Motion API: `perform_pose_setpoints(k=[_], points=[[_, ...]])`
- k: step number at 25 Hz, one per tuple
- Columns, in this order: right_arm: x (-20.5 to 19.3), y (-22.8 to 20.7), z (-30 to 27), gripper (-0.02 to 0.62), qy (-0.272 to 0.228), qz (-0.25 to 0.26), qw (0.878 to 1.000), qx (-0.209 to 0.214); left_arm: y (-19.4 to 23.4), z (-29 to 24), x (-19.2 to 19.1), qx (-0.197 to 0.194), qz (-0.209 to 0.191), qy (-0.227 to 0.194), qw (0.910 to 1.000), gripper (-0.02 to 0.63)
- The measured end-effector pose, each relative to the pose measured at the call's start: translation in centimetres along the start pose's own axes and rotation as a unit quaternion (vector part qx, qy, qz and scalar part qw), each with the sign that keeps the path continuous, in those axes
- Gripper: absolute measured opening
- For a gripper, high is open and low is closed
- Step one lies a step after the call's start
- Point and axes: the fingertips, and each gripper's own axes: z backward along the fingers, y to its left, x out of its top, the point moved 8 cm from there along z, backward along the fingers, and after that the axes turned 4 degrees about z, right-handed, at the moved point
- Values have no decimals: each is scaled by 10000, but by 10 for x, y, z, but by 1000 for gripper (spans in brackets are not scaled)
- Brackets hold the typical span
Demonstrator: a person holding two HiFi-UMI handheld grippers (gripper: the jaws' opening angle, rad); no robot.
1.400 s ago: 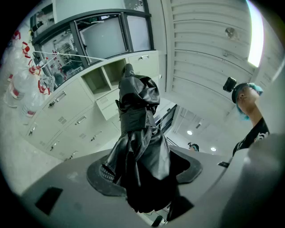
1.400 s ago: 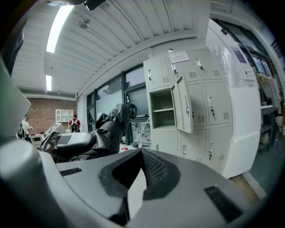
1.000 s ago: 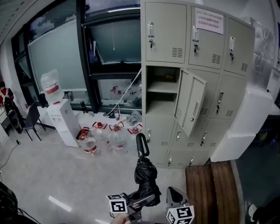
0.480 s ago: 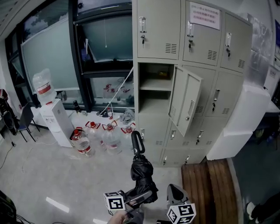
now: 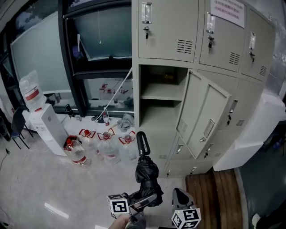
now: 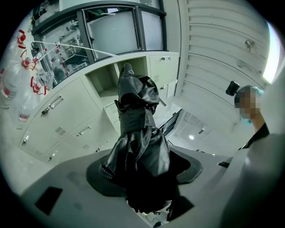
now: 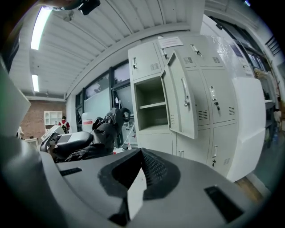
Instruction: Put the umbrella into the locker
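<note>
— Where is the umbrella [image 5: 146,174]?
— In the left gripper [image 5: 142,203], whose jaws pinch the folded black fabric near its lower end. The handle stands up on the far side, toward the locker [image 5: 165,40]. The umbrella is outside the locker, on the near side of the open compartment [image 5: 161,96].
— And the right gripper [image 5: 179,201]?
— Just right of the umbrella and apart from it, jaws pressed together on nothing (its own view shows the pads meeting).
— Counts?
— One umbrella and two grippers, with one marker cube [image 5: 118,205] on each. One locker door [image 5: 206,120] is swung open to the right. Three shut doors run along the top row, each with a key in its lock. On the floor to the left I make out four water bottles [image 5: 107,143] with red caps, though they crowd together and there may be more. One more bottle sits atop the water dispenser [image 5: 46,129].
— Any writing?
— A white notice [image 5: 229,6] on the top middle door carries printed lines, too small to read. The bottles' red labels are likewise illegible.
</note>
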Motion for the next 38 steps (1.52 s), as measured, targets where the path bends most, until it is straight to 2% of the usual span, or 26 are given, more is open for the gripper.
perform_pose_setpoints(k=[4, 9, 13, 25, 33, 38], points=[[23, -7, -73, 1, 69, -34, 10000, -18, 39, -20, 55, 128, -94, 353, 9993, 265], [36, -17, -144, 0, 177, -126, 9997, -144, 80, -45, 107, -73, 47, 672, 9977, 265], [42, -24, -179, 0, 246, -149, 9992, -286, 103, -61, 132, -193, 228, 812, 9963, 265], [47, -39, -209, 2, 291, -215, 9974, -630, 137, -87, 156, -393, 578, 1012, 9924, 265], [47, -57, -235, 2, 379, -238, 9961, -762, 157, -108, 176, -414, 569, 1072, 9917, 265], [54, -65, -250, 0, 346, -217, 9967, -702, 170, -118, 187, -423, 639, 1052, 9915, 265]])
